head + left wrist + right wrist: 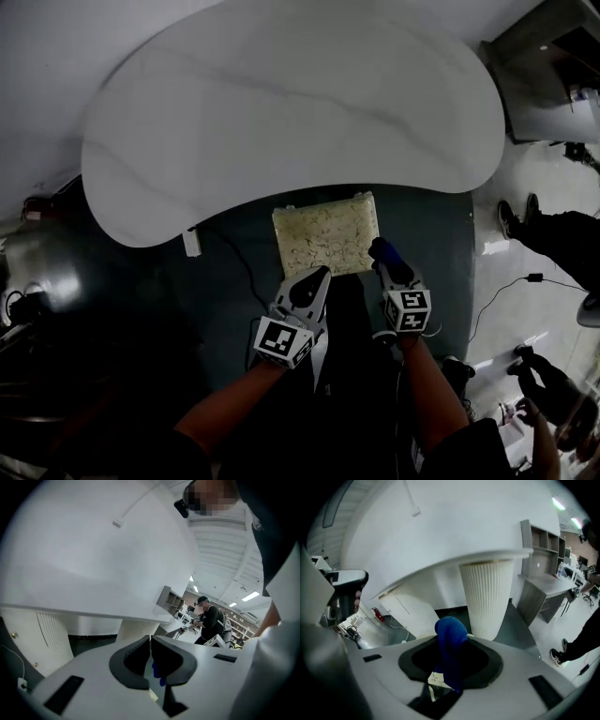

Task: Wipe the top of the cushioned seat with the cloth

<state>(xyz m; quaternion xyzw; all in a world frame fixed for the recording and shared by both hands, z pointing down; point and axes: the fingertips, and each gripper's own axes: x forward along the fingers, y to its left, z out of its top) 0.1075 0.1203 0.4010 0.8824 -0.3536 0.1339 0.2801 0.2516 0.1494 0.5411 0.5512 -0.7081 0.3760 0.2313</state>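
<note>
Blue cloth point(451, 641), bunched into a wad, was clamped between the closed jaws of the right gripper point(382, 259). In the head view this gripper stood at the 4 o'clock corner of the cushioned seat point(325, 234), with the cloth over the seat's near edge; contact with the top could not be confirmed.

The seat top was a pale yellow, patterned square. It stood on a dark teal floor point(441, 244), tucked against the 6 o'clock rim of a white curved table point(281, 112).

The left gripper point(316, 278) was at the seat's 7 o'clock corner. Its jaws were pressed together on nothing, and a sliver of blue showed beyond the slit between them.

A white fluted pedestal point(487, 597) rose under the tabletop at 12 o'clock in the right gripper view. A thin cable point(239, 262) lay on the floor at the seat's 9 o'clock.
</note>
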